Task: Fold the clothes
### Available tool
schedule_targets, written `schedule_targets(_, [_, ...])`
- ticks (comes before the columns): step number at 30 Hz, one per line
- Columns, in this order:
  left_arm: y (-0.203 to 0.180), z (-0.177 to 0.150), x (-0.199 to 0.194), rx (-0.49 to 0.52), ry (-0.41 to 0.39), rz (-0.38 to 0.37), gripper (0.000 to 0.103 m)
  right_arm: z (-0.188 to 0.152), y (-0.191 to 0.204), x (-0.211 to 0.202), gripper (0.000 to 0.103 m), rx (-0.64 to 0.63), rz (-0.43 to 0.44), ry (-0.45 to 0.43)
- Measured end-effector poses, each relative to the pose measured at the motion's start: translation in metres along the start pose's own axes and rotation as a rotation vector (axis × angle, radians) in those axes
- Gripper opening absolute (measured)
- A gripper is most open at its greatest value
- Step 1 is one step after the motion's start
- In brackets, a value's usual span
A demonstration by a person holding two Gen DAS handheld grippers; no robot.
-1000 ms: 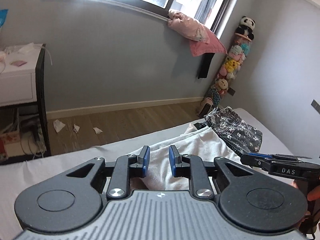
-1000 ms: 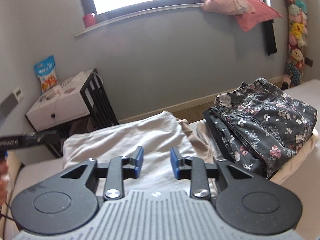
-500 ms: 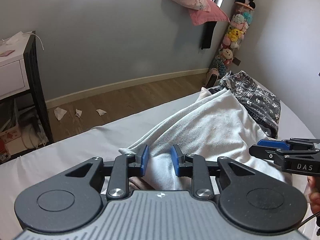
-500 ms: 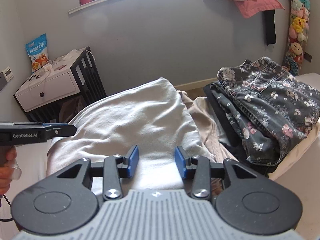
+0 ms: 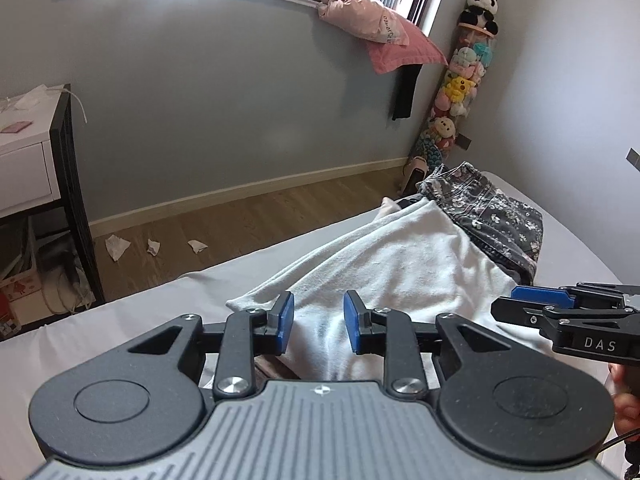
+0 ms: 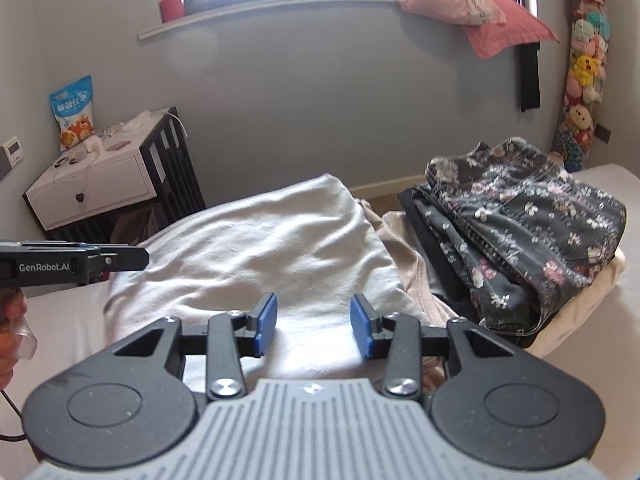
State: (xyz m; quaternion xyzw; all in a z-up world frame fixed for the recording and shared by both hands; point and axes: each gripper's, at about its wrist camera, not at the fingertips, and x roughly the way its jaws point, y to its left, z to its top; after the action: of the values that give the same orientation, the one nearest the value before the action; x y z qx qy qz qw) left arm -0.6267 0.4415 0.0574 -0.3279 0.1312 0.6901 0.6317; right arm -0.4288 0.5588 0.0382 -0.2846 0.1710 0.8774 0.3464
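A white garment (image 5: 404, 264) lies folded on the bed (image 5: 120, 328), with a beige piece (image 6: 416, 276) under its right edge. In the right wrist view the white garment (image 6: 272, 248) fills the middle. My left gripper (image 5: 318, 322) is open and empty, just above the garment's near left corner. My right gripper (image 6: 314, 322) is open and empty, over the garment's near edge. Each gripper shows in the other's view, the right one (image 5: 520, 304) at the right and the left one (image 6: 136, 258) at the left.
A folded dark floral garment (image 6: 516, 224) sits on a stack to the right of the white one. A white and black nightstand (image 6: 100, 188) stands left of the bed. Paper scraps (image 5: 116, 246) lie on the wood floor. Pink bedding (image 6: 472, 12) hangs from the windowsill.
Both grippers have opened wider and pulled back a little from the white garment, which now lies still on the bed. The views have tilted up slightly.
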Motion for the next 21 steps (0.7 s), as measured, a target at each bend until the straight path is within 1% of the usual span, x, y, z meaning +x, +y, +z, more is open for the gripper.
schedule_targets(2, [-0.006,-0.001,-0.007,0.016,-0.012,-0.011,0.031,-0.002,0.007,-0.012,0.044,-0.022,0.015,-0.017])
schedule_targets(4, [-0.012,-0.002,-0.015,0.032,-0.025,-0.022,0.034,-0.006,0.013,-0.021,0.044,-0.046,0.029,-0.022])
schedule_targets(8, [-0.023,-0.015,-0.011,0.073,0.016,-0.024,0.034,-0.019,0.017,-0.023,0.044,-0.063,0.030,-0.011])
schedule_targets(13, [-0.019,-0.023,0.005,0.047,0.076,-0.028,0.034,-0.035,0.023,-0.024,0.044,-0.085,0.031,0.004])
schedule_targets(15, [-0.015,-0.025,0.007,0.028,0.080,-0.036,0.034,-0.039,0.022,-0.021,0.044,-0.090,0.025,0.014])
schedule_targets(21, [-0.022,-0.022,-0.003,0.066,0.074,-0.008,0.034,-0.038,0.022,-0.023,0.044,-0.041,0.012,0.016])
